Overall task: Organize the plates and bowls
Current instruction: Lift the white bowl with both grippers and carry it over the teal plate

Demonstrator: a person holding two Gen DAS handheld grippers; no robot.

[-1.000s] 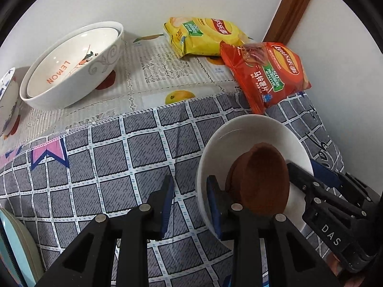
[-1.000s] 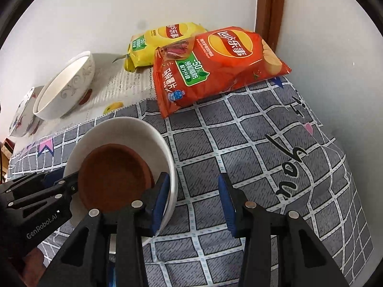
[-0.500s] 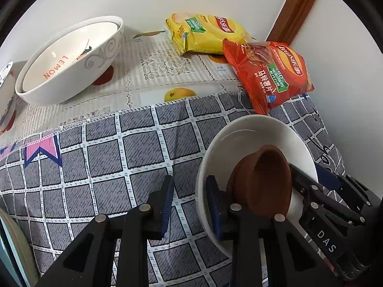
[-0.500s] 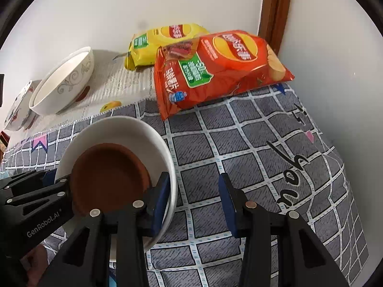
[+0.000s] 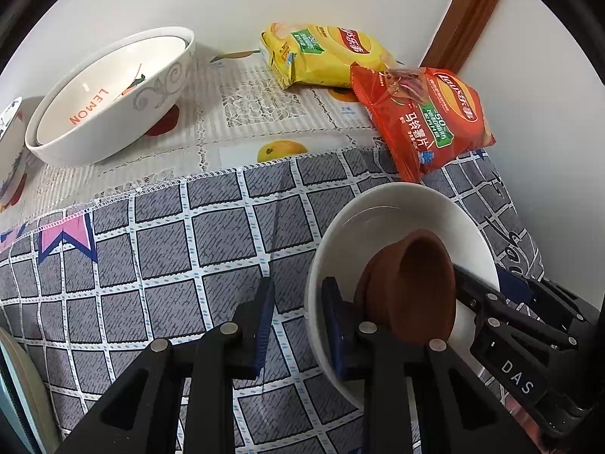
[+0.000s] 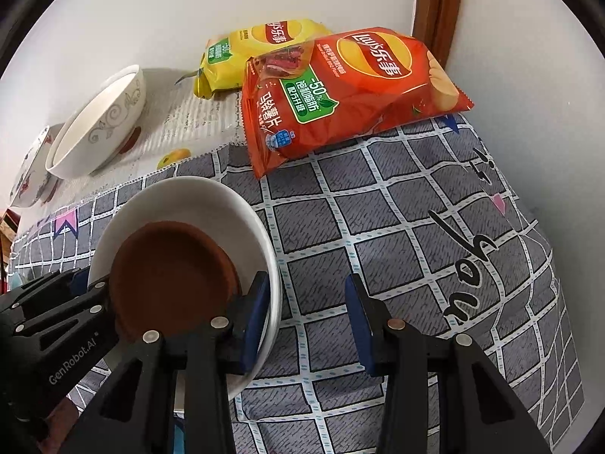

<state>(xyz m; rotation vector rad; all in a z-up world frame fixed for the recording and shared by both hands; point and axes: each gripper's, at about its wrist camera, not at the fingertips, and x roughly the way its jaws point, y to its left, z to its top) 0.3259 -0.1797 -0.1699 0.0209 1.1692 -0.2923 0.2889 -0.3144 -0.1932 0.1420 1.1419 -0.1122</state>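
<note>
A white bowl (image 5: pixel 382 215) lies on the grey checked cloth with a small brown dish (image 5: pixel 412 283) tilted on its side inside it. My left gripper (image 5: pixel 298 321) straddles the bowl's left rim. One finger is inside and the other outside. Its jaws are closing, and a gap still shows beside the rim. My right gripper (image 6: pixel 308 314) straddles the opposite rim of the white bowl (image 6: pixel 196 196), open, its inner finger next to the brown dish (image 6: pixel 170 276). The outer finger hangs over the cloth. In the left wrist view the right gripper (image 5: pixel 491 291) shows at the bowl's far side.
A large white bowl marked LEMON (image 5: pixel 109 94) and a patterned bowl (image 5: pixel 9 143) stand at the back left. A yellow chip bag (image 5: pixel 325 53) and a red chip bag (image 5: pixel 423 117) lie at the back by the wall. A pale plate edge (image 5: pixel 15 386) shows bottom left.
The brown dish has tipped further up on its edge inside the white bowl. My left jaws have narrowed slightly around the rim. The right gripper has barely shifted.
</note>
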